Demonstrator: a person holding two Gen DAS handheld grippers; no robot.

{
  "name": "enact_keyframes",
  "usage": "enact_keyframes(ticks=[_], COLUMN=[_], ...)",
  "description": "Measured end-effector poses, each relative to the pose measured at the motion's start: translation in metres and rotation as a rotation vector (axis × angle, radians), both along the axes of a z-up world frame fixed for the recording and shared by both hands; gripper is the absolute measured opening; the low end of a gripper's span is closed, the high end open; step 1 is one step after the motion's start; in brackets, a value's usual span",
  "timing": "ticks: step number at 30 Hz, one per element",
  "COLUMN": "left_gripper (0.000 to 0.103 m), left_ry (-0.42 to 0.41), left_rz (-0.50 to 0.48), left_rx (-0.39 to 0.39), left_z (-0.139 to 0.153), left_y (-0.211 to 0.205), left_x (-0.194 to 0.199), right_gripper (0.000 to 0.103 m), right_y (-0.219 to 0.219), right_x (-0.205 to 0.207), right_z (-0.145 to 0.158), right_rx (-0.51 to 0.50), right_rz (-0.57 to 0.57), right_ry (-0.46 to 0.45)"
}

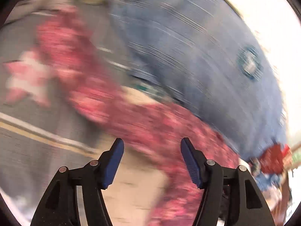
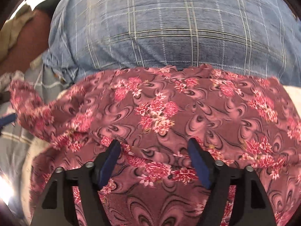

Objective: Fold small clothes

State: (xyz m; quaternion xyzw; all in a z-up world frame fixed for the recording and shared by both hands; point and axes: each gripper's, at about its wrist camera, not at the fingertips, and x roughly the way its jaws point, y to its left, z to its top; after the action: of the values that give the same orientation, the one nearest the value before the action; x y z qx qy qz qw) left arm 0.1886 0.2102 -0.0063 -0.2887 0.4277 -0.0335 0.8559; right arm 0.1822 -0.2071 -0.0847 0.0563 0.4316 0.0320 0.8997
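Observation:
A maroon cloth printed with pink flowers (image 2: 160, 113) lies spread and rumpled across a pale surface, right in front of a person. My right gripper (image 2: 153, 142) hangs just above its near part, open, and the blue pads (image 2: 199, 165) press on nothing. In the left wrist view everything is smeared by motion. There the same floral cloth (image 1: 150, 128) runs as a band from upper left to lower right. My left gripper (image 1: 152, 141) is open over it, with nothing between its fingers.
The person's blue checked shirt (image 2: 169, 28) fills the far side, with an arm (image 2: 28, 43) at the left. A grey fabric with a pink-and-white star (image 1: 28, 77) and stripes lies left of the cloth. The cream surface (image 1: 131, 188) shows below the left gripper. Something red (image 1: 274, 158) sits at the right.

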Motion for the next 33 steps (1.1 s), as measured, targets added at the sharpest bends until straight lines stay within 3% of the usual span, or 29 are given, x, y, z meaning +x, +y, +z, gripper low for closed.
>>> enact_keyframes(ticks=[5,7,11,12,15,17,24,33], left_gripper=[0.063,0.063,0.059,0.054,0.002,0.003,0.003,0.003], left_ry=[0.109,0.132,0.131,0.115,0.108,0.094,-0.038,-0.138], left_rz=[0.187,0.207,0.186,0.196,0.206,0.207,0.076,-0.192], left_rx=[-0.047,-0.05,-0.168,-0.195,-0.256,-0.28,-0.142,-0.01], left_z=[-0.015,-0.019,-0.033,-0.037,-0.048,-0.048,0.006,0.068], left_y=[0.071,0.079,0.085,0.088,0.099,0.102,0.055,-0.085], left_x=[0.016,0.028,0.057,0.062,0.076,0.075,0.055,0.038], right_gripper=[0.081,0.081,0.081,0.082,0.082,0.083,0.084,0.084], right_y=[-0.001,-0.004,-0.009,-0.009,-0.009,-0.01,-0.016,-0.024], right_x=[0.001,0.0,-0.002,-0.002,-0.002,-0.002,-0.004,-0.009], right_z=[0.0,0.0,0.0,0.0,0.0,0.0,0.001,0.014], right_rx=[0.004,0.027,0.063,0.067,0.077,0.087,0.138,0.121], right_rz=[0.008,0.008,0.008,0.009,0.011,0.012,0.013,0.033], right_ry=[-0.002,-0.007,-0.015,-0.016,-0.018,-0.02,-0.029,0.025])
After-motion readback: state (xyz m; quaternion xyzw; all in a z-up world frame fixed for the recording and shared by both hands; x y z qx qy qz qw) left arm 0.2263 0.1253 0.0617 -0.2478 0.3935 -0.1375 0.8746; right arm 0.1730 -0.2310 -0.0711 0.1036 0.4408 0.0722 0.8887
